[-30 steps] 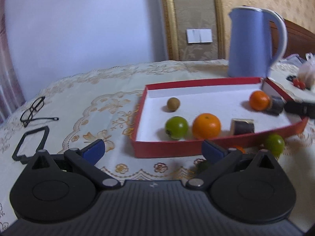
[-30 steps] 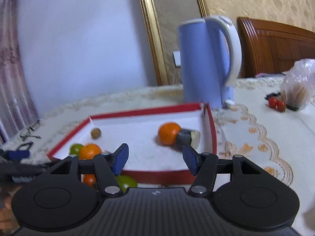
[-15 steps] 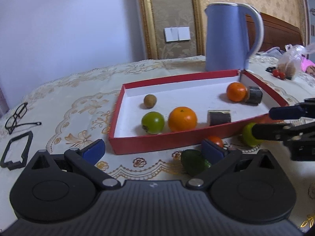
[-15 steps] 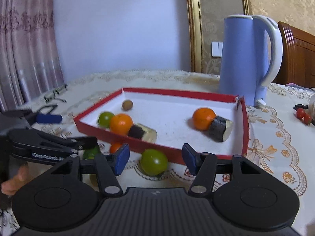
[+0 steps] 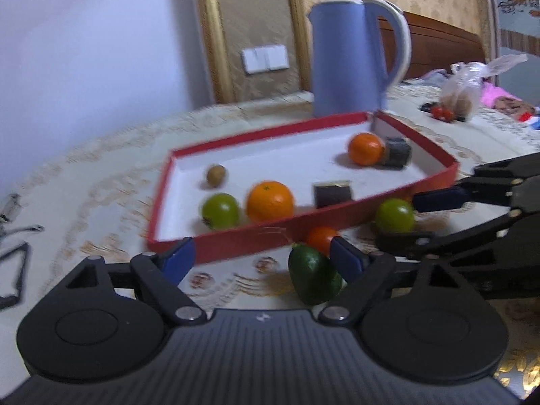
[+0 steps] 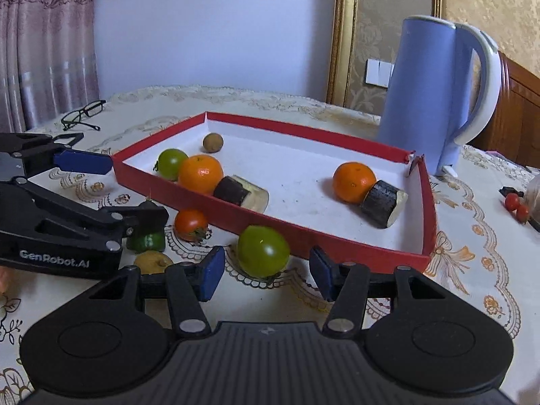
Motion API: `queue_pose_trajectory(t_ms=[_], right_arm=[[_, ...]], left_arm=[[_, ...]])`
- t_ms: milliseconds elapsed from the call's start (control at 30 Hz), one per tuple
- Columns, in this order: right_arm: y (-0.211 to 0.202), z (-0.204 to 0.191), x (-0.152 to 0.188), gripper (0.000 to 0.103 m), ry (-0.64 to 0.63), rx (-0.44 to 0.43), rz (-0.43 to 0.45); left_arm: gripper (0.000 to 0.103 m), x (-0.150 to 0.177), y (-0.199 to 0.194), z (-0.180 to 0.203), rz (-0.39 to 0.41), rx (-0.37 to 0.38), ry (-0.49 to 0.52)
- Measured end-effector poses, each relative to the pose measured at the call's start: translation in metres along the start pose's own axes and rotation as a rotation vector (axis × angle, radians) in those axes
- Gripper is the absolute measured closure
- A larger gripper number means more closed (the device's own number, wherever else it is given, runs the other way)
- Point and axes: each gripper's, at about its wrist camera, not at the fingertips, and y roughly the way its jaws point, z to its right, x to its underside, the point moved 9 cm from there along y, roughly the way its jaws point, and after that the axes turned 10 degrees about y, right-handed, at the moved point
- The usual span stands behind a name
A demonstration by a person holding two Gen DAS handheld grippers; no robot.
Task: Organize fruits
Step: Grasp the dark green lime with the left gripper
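A red tray [image 6: 426,202] [image 5: 236,236] holds two oranges [image 6: 200,172] [image 6: 353,182], a green tomato [image 6: 171,163], a small brown fruit [image 6: 212,142] and two dark cut pieces [image 6: 236,189]. In front of it lie a green tomato [image 6: 263,251] [image 5: 394,215], a red tomato [image 6: 191,224] [image 5: 319,238], a dark green fruit [image 5: 314,278] [image 6: 145,240] and a yellow fruit [image 6: 152,262]. My right gripper [image 6: 263,275] is open with the green tomato between its fingertips. My left gripper [image 5: 260,258] is open, with its right fingertip beside the dark green fruit.
A blue kettle [image 6: 435,94] stands behind the tray. Glasses [image 6: 82,114] lie at the far left. Small red fruits [image 6: 516,204] and a plastic bag [image 5: 465,87] lie at the right. An embroidered cloth covers the table.
Both grippers have moved closer to the loose fruit in front of the tray. The right gripper now straddles the green tomato. The left gripper has swung right toward the dark green fruit.
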Motion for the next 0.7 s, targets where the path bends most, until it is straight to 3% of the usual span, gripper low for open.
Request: queue_pose_trajectory(t_ms=[100, 367, 433, 633, 700], right_arm=[[0.003, 0.001, 0.002, 0.053, 0.01, 0.003, -0.018], [0.007, 0.007, 0.0, 0.054, 0.057, -0.009, -0.03], [0.007, 0.008, -0.001, 0.061, 0.067, -0.022, -0.027], [0.007, 0.003, -0.001, 0.069, 0.045, -0.035, -0.025], [0.007, 0.002, -0.001, 0.07, 0.039, -0.029, -0.023]], left_arm=[[0.019, 0.002, 0.007, 0.001, -0.03, 0.062, -0.037], [0.019, 0.0, 0.008, 0.001, -0.024, 0.033, -0.042], [0.022, 0.0, 0.01, 0.003, -0.028, 0.047, -0.039], [0.053, 0.0, 0.017, 0.011, -0.062, 0.169, -0.068], [0.07, 0.0, 0.018, 0.013, -0.063, 0.225, -0.094]])
